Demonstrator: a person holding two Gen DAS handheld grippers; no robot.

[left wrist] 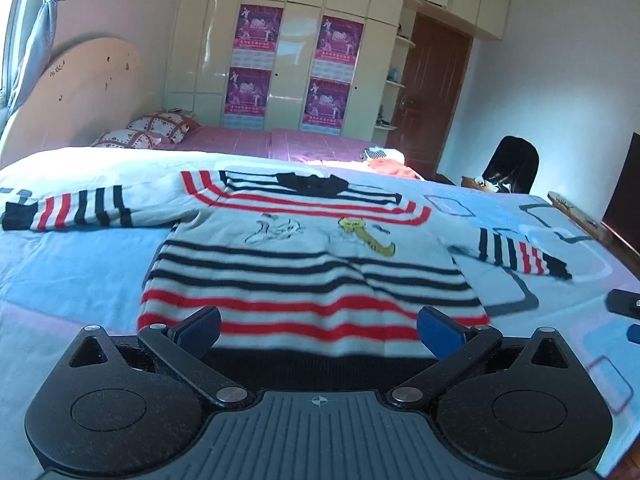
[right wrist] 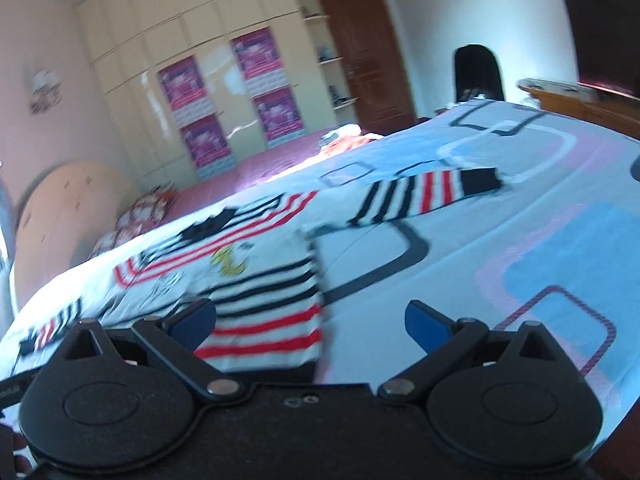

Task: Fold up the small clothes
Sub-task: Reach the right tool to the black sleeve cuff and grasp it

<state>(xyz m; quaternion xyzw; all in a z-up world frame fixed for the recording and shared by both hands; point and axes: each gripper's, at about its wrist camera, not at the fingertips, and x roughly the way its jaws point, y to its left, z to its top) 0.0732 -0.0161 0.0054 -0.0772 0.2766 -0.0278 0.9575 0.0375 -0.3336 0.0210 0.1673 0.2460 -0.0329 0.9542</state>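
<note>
In the left wrist view, the left gripper (left wrist: 318, 330) has its jaws spread wide at the sweater (left wrist: 312, 264) hem, bottom centre; the garment's body runs straight up the frame on the bedspread (left wrist: 72, 264).

In the right wrist view, the right gripper (right wrist: 310, 322) is equally spread, straddling the sweater's (right wrist: 264, 312) lower right corner at lower centre.

no readable text anywhere. four purple posters (left wrist: 259, 29) on the far wardrobe (left wrist: 288, 48) doors carry a line of characters under the picture and calendar-like grids below, all too small and blurred to read in both views.
</note>
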